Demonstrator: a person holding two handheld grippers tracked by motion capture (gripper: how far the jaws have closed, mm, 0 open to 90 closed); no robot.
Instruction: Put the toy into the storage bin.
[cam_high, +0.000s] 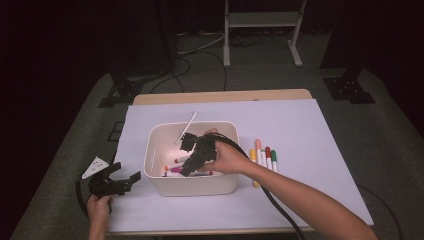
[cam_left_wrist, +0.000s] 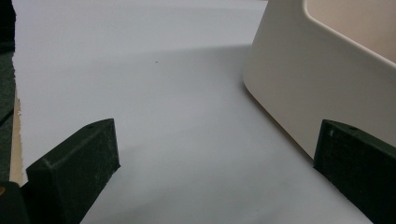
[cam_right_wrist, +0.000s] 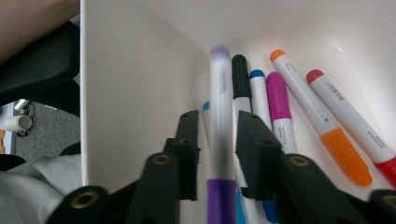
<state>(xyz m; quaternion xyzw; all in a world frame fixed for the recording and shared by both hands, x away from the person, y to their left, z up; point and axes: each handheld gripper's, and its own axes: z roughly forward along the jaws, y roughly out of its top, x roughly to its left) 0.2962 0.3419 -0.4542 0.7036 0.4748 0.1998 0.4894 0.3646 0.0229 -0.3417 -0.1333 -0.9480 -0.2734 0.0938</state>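
Observation:
A white bin (cam_high: 195, 186) stands on the white sheet, with several markers (cam_high: 174, 169) on its floor. My right gripper (cam_high: 186, 170) reaches down into it. In the right gripper view the jaws (cam_right_wrist: 219, 122) stand apart around a blurred purple marker (cam_right_wrist: 220, 93), with a gap on each side, so the pads are not pressing it. Beside it lie black (cam_right_wrist: 240, 79), magenta (cam_right_wrist: 279, 102), orange (cam_right_wrist: 317, 116) and red (cam_right_wrist: 355, 123) markers. My left gripper (cam_high: 126, 174) rests open and empty on the sheet, left of the bin (cam_left_wrist: 317, 79).
Several more markers (cam_high: 264, 157) lie side by side on the sheet right of the bin. A thin white stick (cam_high: 187, 126) leans across the bin's back rim. The table's edge is close behind the left hand. Cables trail from both grippers.

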